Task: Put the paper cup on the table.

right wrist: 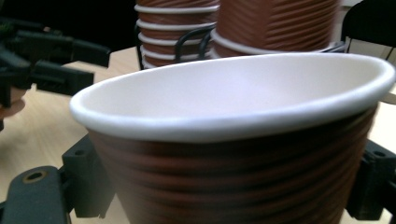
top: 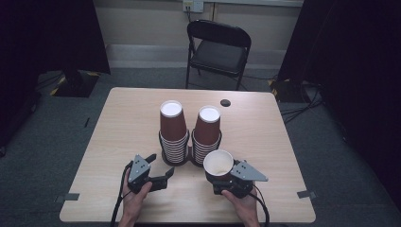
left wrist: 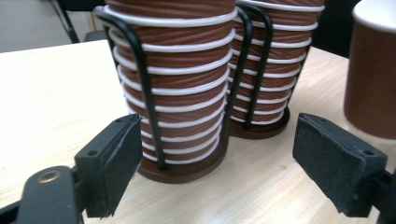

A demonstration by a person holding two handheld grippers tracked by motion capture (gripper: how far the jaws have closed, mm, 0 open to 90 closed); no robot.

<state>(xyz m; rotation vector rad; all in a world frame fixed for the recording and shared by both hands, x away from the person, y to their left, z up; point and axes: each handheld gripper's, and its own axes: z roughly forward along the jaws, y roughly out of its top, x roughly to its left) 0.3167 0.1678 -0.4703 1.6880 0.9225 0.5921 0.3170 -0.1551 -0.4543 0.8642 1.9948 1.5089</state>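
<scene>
On the tabletop (top: 118,123), two stacks of brown paper cups are standing side by side in a black wire holder (left wrist: 144,88), near the middle and a little toward the near edge. The left stack (top: 173,135) and the right stack (top: 206,135) are touching or nearly touching, each with its white bottom facing up.

The right gripper (top: 226,178) is holding a single brown cup (top: 218,164) upright, with its open white mouth facing up. In the right gripper view its jaws are sitting against both sides of the cup's ribbed wall (right wrist: 243,172), spread wide around it. The cup is hanging just in front of the right stack, close to the near edge and right of the middle; whether its base is resting on the wood cannot be told.

The left gripper (top: 158,172) is lying low near the near edge, left of the middle, pointing toward the left stack. Its jaws are standing wide apart with nothing between them, and the pads (left wrist: 116,158) are not touching the holder's base, which is sitting just beyond them.

A black folding chair (top: 218,47) is standing beyond the far edge, and a small dark round hole (top: 225,102) is showing near the far right corner.
</scene>
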